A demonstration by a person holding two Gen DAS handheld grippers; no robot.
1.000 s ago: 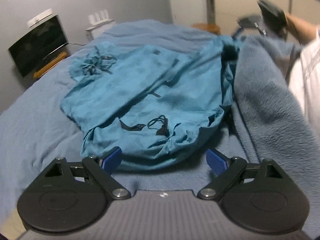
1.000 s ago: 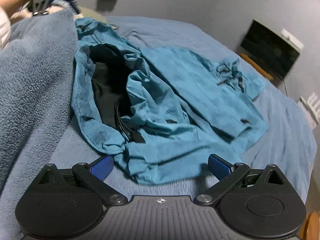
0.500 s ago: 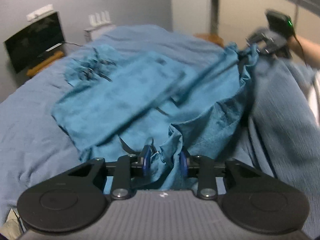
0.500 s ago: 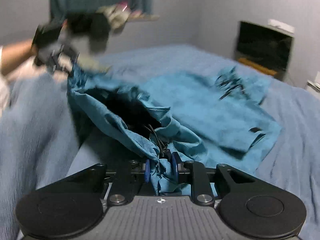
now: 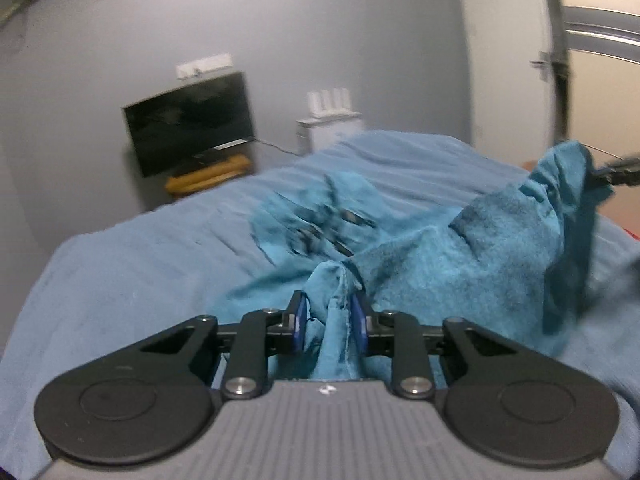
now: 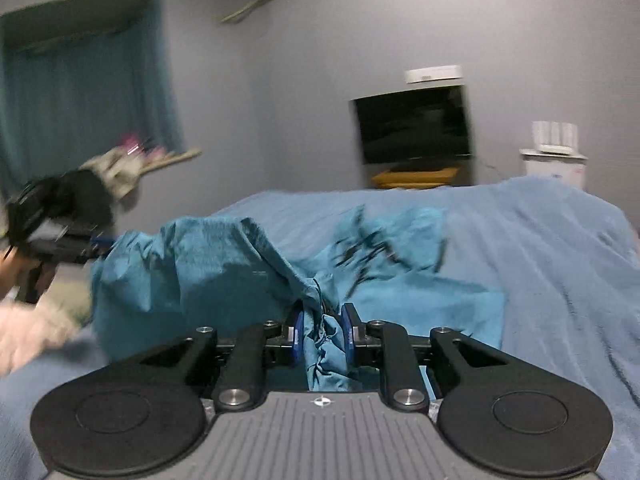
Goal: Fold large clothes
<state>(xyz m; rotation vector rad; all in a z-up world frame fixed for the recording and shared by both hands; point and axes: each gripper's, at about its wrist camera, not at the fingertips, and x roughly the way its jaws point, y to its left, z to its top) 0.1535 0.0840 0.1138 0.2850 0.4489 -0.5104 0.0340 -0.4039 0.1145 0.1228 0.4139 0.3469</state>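
Observation:
A large teal garment (image 5: 460,264) with black drawstrings lies partly on the blue bed and hangs lifted between both grippers. My left gripper (image 5: 330,318) is shut on a bunched edge of it. My right gripper (image 6: 322,330) is shut on another bunched edge of the garment (image 6: 208,268). In the left wrist view the right gripper (image 5: 618,172) holds the cloth's raised corner at the far right. In the right wrist view the left gripper (image 6: 60,246) holds the other raised corner at the far left. The far end with the drawstrings (image 6: 372,244) still rests on the bed.
The bed's blue cover (image 5: 132,272) spreads under the garment. A black TV (image 5: 188,126) on a wooden stand and a white unit (image 5: 330,128) stand by the far wall. Teal curtains (image 6: 80,92) and a clothes pile (image 6: 116,170) are at the left.
Both grippers, open one second ago, closed on the garment's near edge and have lifted it up off the bed. The cloth now hangs stretched between them, and both views tilt upward.

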